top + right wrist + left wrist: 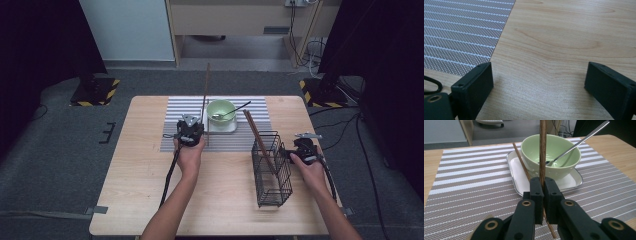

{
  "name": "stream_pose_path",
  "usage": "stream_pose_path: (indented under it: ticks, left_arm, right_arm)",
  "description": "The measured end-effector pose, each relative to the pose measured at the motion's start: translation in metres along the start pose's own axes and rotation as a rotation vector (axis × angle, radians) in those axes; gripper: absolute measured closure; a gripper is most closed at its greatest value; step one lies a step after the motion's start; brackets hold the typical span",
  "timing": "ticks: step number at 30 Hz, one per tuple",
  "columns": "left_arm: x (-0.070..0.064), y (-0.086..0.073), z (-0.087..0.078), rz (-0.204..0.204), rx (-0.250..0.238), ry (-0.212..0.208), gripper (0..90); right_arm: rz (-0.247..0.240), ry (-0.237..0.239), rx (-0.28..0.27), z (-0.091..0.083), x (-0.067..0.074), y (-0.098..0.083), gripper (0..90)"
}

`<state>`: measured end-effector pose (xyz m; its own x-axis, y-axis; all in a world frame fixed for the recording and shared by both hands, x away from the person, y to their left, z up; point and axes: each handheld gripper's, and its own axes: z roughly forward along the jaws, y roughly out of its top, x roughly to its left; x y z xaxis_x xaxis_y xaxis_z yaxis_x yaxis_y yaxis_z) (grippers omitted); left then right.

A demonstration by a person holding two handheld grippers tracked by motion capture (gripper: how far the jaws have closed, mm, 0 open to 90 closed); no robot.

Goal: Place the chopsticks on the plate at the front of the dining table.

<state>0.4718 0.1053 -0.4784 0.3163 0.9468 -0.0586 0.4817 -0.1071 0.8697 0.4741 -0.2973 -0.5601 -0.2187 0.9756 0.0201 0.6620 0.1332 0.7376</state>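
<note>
One chopstick point(542, 150) upright, clenched in left hand-held gripper point(543, 195), right hand-held gripper point(539, 82) spread, unloaded

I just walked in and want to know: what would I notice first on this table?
Probably the long brown wooden chopstick standing upright, pinched in the left gripper over the striped placemat. Just behind it sits a pale green bowl with a metal spoon inside, and a black wire basket stands toward the right.

Pale green bowl point(554, 155) on a grey-and-white striped placemat point(474, 182).
</note>
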Motion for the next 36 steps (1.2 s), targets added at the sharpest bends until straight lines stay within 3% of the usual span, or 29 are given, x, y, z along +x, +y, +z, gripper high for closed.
stream_pose_path:
  ticks: [36]
  left_arm:
    - [0.008, -0.034, 0.026, -0.069, 0.041, 0.035, 85.9]
  right_arm:
    - [-0.005, -0.003, 0.007, -0.002, 0.001, -0.002, 6.3]
